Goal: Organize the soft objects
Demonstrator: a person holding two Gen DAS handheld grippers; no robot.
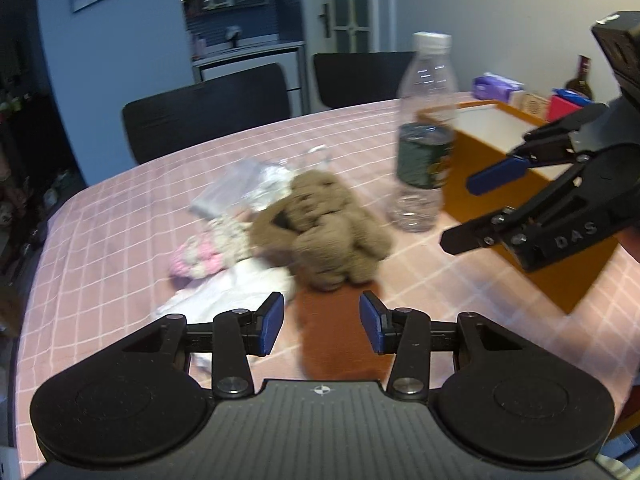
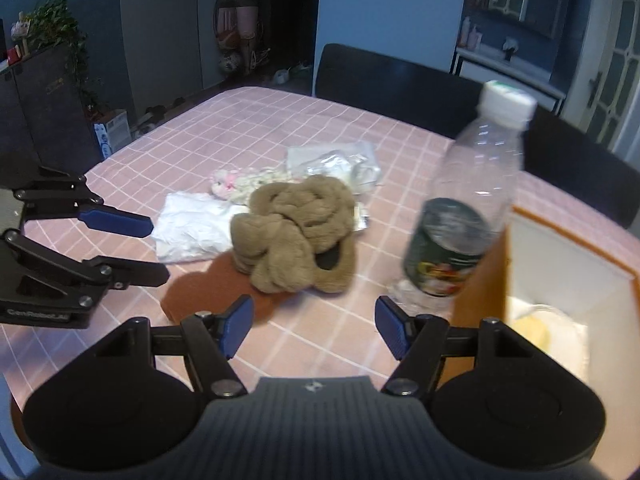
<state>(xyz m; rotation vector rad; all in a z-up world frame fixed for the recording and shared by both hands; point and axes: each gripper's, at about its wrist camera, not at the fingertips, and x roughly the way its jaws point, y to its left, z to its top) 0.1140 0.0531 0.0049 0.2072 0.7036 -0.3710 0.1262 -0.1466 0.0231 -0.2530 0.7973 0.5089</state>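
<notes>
The brown plush [image 2: 296,236] lies slumped on the pink checked surface [image 2: 256,128], touching a white cloth [image 2: 192,232] and a pink-and-cream toy [image 2: 236,182], near the bottle [image 2: 464,220] and the orange box [image 2: 480,280]. Both left tongs [image 1: 322,326] and right tongs [image 2: 314,328] stand spread, holding nothing, just short of the plush. It looks light, limp and squashy, unlikely to slip or break; a pinch across a thick fold of its body should hold best.

Black left tool [image 1: 322,326], blue pads [image 1: 271,328], silver screws, lettered right tool [image 2: 314,330]
</notes>
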